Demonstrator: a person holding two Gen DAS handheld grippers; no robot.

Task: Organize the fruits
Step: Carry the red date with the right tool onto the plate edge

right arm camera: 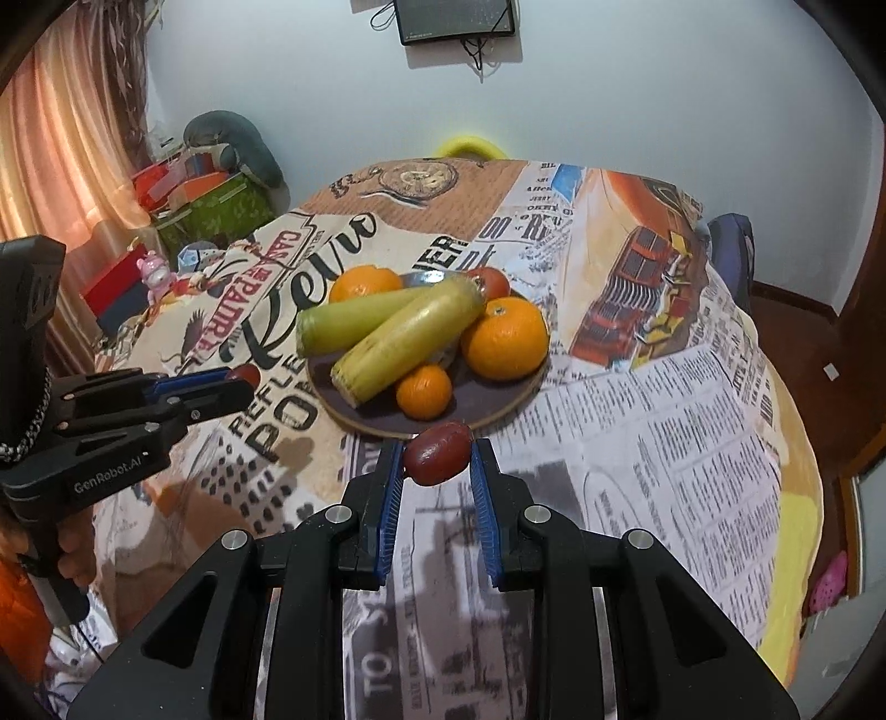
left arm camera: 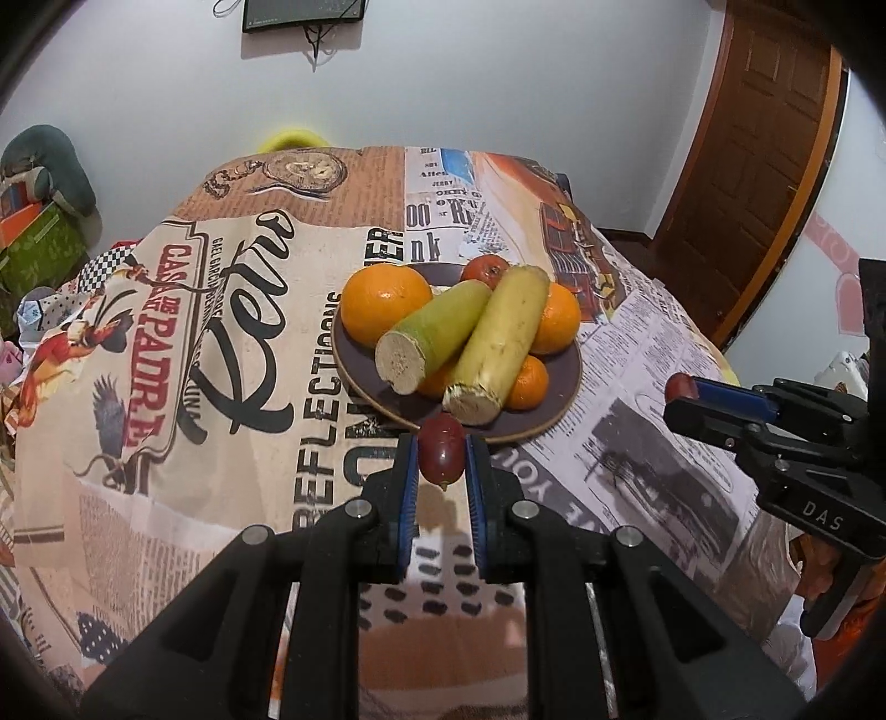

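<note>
— Left gripper [left arm camera: 441, 455]: clamped on a small dark red fruit [left arm camera: 441, 455], blue pads pressed against its two sides. Held in the air just short of the near rim of the brown plate [left arm camera: 559, 382].

— Right gripper [right arm camera: 437, 453]?

— Same story. Pinching a second dark red fruit [right arm camera: 437, 453], rounder looking, lying crosswise between the pads. Also hanging just in front of the plate's near edge, a little to the right of the other one.

— And on the plate?

— Crowded. Two cut lengths of sugarcane [left arm camera: 437, 338] lying side by side across the middle, the greener one to the left, the yellower one [left arm camera: 498, 349] to the right, cut ends toward the near rim. Big orange [left arm camera: 385, 304] at the plate's left. Another orange [left arm camera: 559, 318] at its right, partly behind the yellow cane. Small orange [left arm camera: 529, 382] near the front, touching the yellow cane. Reddish fruit [left arm camera: 485, 270] at the far rim.

— Under the plate?

— Printed tablecloth [left arm camera: 221, 343], newspaper and poster motifs, covering the whole table.

— Beyond the plate?

— Pale wall, dark screen [left arm camera: 303, 14] mounted high on it; wooden door [left arm camera: 769, 138] off to the plate's right.
</note>
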